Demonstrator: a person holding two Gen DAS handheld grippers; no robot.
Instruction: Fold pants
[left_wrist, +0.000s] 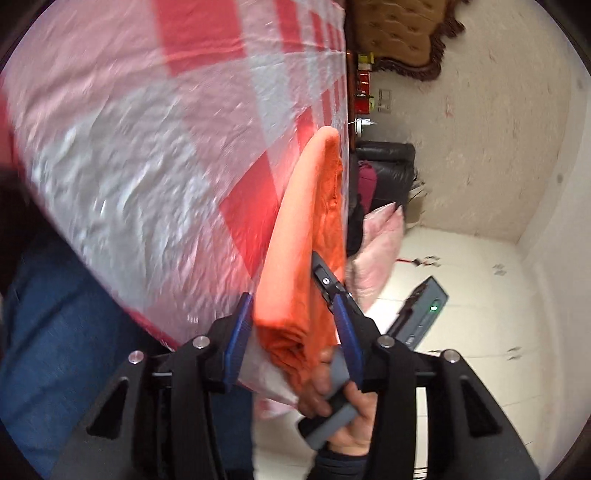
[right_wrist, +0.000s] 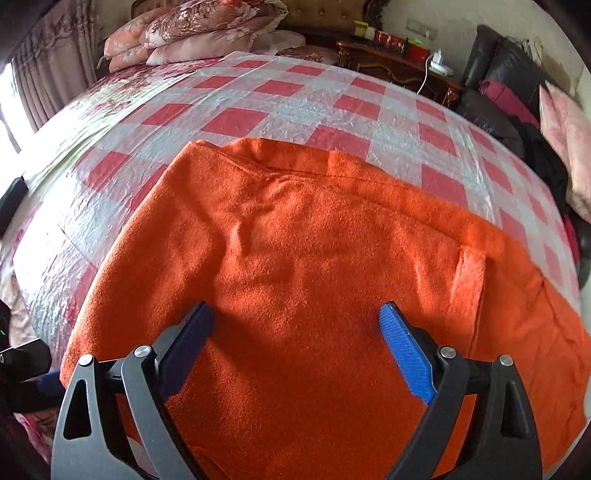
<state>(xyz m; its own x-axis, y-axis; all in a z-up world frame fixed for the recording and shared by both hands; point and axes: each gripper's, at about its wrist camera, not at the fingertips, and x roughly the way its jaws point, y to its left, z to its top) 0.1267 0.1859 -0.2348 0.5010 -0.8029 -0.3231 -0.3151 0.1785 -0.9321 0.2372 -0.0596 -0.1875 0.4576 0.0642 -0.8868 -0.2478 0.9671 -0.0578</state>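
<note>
Folding stage: orange pants (right_wrist: 314, 258) lie spread on the checked bed cover (right_wrist: 258, 107), filling the lower centre of the right wrist view; a fold looks under way, judging by the bunched edge seen from the left wrist.
Left gripper (left_wrist: 295, 328): its blue fingers (left_wrist: 238, 332) sit on either side of a thick bunched edge of the pants (left_wrist: 295, 258) at the lower centre of the frame, closed onto the cloth as far as the blurred picture shows.
Right gripper (right_wrist: 295, 350): fingers (right_wrist: 406, 354) wide apart, hovering just above the flat cloth, gripping nothing.
Right hand (left_wrist: 340, 417): seen low in the left wrist view, wrapped round the other tool's handle, close to the held edge.
Surroundings: pillows (right_wrist: 192, 33) at the upper left, a wooden nightstand (right_wrist: 399, 66) at the upper right.
Risk, slipping: the bunch looks thick and layered, so an inner layer could slide out of the grip and spoil the fold.
Risk, dragging: the plastic-looking cover may let the whole garment slide rather than fold.
Risk, uneven edge: with only one side held, the far edge could land crooked.
</note>
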